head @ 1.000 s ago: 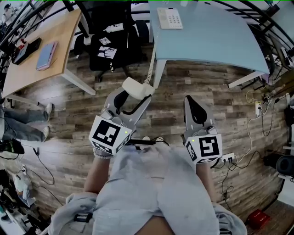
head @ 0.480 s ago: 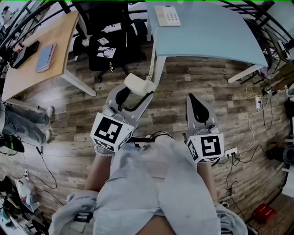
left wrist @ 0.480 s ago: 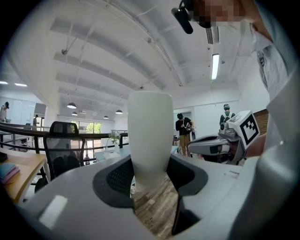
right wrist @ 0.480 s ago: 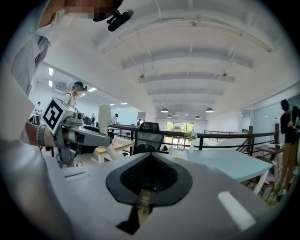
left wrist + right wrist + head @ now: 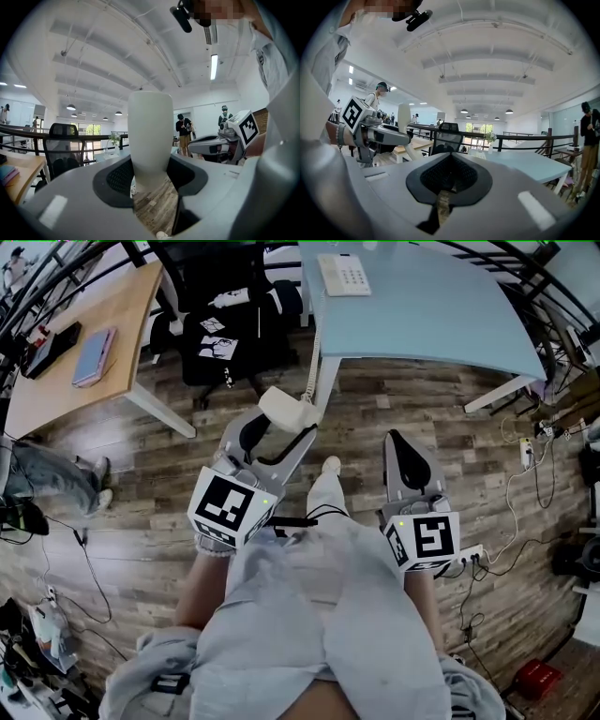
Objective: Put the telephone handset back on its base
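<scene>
Where the person's pale clothing [image 5: 309,615] fills the bottom of the head view, both tools reach forward over a wood-plank floor [image 5: 469,456], and one shoe [image 5: 330,466] shows between them. The left gripper [image 5: 279,430] is clamped on the white handset [image 5: 284,409]. Its own view shows the handset standing upright between the two pads, pinched on both sides near its lower part. The handset hangs in the air above the floor, short of the table and well apart from its base. The right gripper [image 5: 401,444], beside the left one and at about the same reach, has its jaws pressed together with nothing between them.

A coiled cord [image 5: 312,357] runs from the handset up to the near edge of the blue table [image 5: 450,324]. The base [image 5: 344,275], a white phone with a keypad, lies on the far left part of that table. Left of the table stands a black chair [image 5: 239,343] with printed marker sheets on its seat. Farther left is a wooden desk [image 5: 66,390] carrying a notebook [image 5: 94,354]. Another person's legs [image 5: 47,486] show at the left edge.
</scene>
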### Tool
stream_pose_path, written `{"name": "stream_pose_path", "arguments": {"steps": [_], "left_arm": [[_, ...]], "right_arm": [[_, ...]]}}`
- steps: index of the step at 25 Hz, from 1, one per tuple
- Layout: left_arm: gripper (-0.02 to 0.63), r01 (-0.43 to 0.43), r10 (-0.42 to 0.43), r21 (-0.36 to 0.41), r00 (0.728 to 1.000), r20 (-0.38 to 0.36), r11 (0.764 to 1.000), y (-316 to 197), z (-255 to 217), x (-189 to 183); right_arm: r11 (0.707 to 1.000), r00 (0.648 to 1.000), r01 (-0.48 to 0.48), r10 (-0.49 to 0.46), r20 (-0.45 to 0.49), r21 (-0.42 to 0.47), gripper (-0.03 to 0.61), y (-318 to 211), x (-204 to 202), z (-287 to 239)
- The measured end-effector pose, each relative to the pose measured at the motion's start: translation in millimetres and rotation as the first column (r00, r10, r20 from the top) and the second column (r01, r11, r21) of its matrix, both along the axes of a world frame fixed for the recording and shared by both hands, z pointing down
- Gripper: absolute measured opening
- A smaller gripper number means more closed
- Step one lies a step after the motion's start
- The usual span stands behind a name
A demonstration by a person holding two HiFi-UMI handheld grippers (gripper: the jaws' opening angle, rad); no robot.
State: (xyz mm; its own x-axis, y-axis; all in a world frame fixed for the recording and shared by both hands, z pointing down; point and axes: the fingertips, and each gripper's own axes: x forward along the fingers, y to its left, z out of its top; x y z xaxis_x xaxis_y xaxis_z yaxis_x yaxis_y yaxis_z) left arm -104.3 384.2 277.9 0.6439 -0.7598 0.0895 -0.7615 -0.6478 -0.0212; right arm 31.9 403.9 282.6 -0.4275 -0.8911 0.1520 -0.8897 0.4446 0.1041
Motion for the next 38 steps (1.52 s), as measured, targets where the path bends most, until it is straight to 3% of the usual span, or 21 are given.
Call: {"name": "stream_pose_path", "arguments": {"steps": [17, 38], "left_arm": [[0.216, 0.027, -0.027, -0.015, 1.000, 0.006, 1.000, -70, 10, 12], [0.216, 0.093, -0.093, -0.085, 0.996, -0.002, 0.992, -231, 17, 38]], "right_arm": [[0.998, 0.998, 0.059, -0.059, 0.005, -0.015, 0.005, -85, 5, 13], [0.985, 0.988, 0.157, -0.156, 0.018, -0.076, 0.005, -265, 30, 24]]}}
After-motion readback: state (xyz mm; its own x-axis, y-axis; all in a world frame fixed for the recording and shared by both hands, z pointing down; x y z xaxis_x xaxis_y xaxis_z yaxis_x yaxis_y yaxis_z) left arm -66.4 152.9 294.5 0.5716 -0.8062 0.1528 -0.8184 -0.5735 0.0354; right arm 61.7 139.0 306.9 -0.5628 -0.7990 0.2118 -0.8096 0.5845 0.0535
